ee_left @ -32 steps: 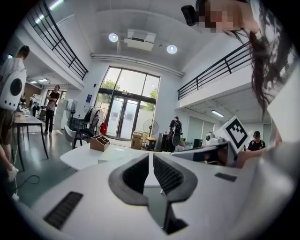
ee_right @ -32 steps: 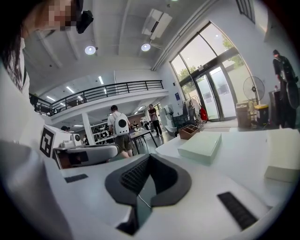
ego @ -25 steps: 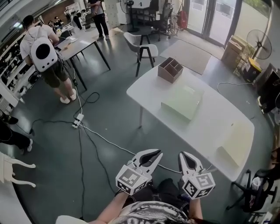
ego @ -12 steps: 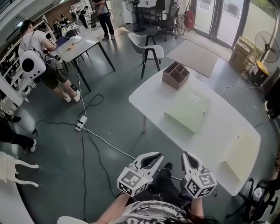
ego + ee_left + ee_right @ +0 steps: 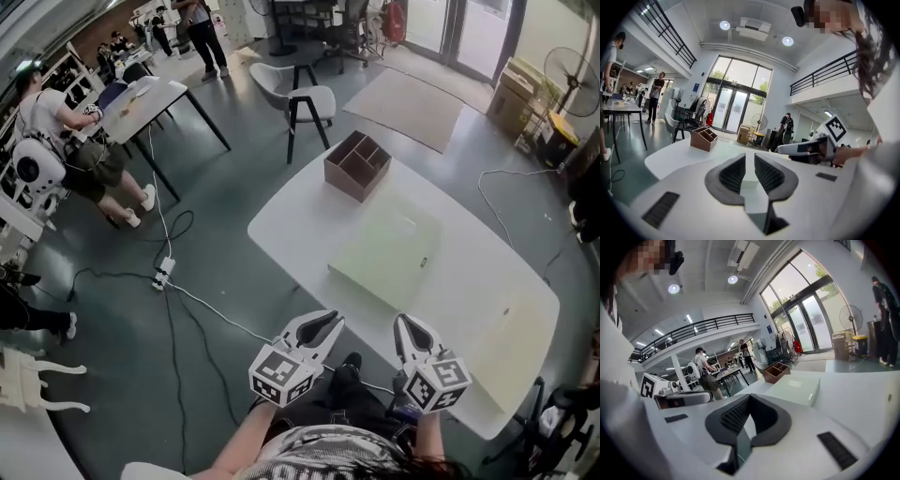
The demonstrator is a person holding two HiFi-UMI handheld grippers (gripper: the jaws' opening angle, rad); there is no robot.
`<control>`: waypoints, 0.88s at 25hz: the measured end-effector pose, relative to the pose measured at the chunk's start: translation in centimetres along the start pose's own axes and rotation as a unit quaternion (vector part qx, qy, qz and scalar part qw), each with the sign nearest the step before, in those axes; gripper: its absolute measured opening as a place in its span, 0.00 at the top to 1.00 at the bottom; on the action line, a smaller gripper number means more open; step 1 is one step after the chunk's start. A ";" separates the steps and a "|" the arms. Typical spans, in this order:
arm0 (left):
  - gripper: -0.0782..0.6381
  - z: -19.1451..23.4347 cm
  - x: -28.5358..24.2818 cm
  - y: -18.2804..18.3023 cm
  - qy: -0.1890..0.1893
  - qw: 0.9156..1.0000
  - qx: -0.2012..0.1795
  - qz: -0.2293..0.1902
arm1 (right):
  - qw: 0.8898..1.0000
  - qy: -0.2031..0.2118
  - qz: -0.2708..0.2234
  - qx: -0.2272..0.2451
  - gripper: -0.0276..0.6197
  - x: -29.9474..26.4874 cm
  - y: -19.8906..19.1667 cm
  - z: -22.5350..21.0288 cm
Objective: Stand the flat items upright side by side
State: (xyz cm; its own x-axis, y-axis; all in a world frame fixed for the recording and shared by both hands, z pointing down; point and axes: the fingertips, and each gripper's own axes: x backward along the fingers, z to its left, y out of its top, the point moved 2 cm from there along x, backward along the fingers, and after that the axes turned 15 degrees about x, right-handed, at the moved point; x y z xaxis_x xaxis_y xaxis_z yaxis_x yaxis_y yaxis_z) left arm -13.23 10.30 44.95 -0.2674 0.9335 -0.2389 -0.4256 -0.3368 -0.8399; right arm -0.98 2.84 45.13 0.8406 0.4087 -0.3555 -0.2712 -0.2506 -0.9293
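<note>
Holding left gripper (image 5: 323, 328) & right gripper (image 5: 405, 330) clenched, empty, short of white table (image 5: 281, 223): approach only, w/ pale flat box (image 5: 384, 253) (prob. folder) untouched.

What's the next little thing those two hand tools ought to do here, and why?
Probably reach forward over the table toward the pale green flat item and open the fingers. Both the left gripper and the right gripper are at the table's near edge, well short of that item, empty, fingers practically together. The item lies flat, not yet stood upright.
</note>
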 end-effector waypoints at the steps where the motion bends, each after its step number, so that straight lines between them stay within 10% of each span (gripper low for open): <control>1: 0.81 0.1 -0.9 0.0 -0.001 1.000 0.001 0.009 | 1.000 -0.002 0.002 -0.002 0.96 -0.3 0.1 -0.9; 22: 0.61 6.0 -8.1 -0.7 0.053 0.995 0.000 0.082 | 0.999 -0.019 0.031 -0.026 0.96 -3.6 -1.6 -11.6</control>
State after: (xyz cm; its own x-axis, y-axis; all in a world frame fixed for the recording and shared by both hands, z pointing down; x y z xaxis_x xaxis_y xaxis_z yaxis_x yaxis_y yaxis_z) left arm -15.94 2.25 50.33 -0.2404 0.8736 -0.4232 -0.3837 -0.4860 -0.7852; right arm 1.85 -8.46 49.10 0.8043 0.4239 -0.4164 -0.2961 -0.3216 -0.8994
